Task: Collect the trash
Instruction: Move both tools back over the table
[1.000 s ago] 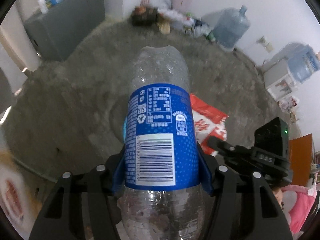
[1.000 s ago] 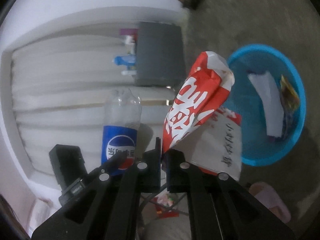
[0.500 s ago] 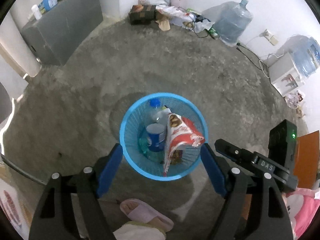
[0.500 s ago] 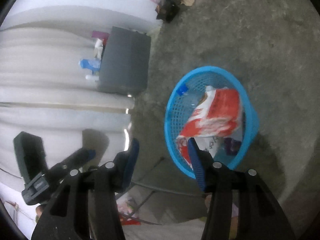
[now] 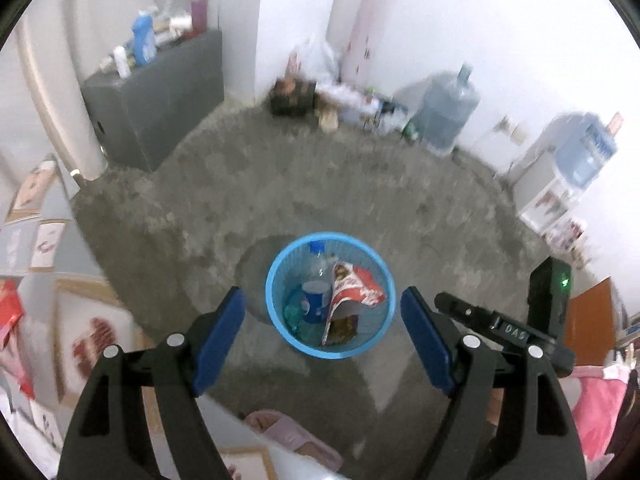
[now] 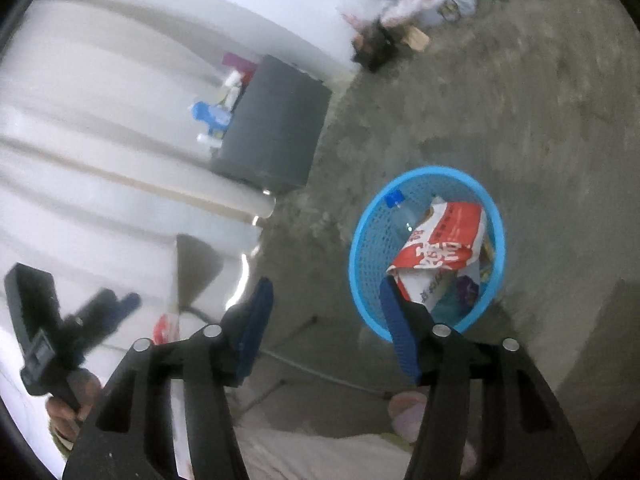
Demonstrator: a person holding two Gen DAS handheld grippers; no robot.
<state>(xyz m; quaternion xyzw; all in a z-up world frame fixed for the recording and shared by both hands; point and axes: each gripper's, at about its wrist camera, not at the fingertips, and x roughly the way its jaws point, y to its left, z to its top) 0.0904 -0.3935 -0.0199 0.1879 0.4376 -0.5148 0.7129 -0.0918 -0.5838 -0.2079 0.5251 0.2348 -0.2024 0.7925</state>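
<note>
Trash sits in the blue basket [image 5: 276, 276] on the floor: a bottle [image 5: 314, 294] on the left, a red wrapper [image 5: 354, 288] leaning beside it. The left gripper [image 5: 322, 332] hangs above, fingers wide apart and empty; the right gripper [image 6: 326, 328] is opening, nothing between, likely freed for another pickup.

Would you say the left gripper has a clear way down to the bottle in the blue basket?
Probably yes. The left gripper is open and empty above the blue basket, whose top is uncovered; the bottle shows beside the red wrapper, which leans against it.
</note>
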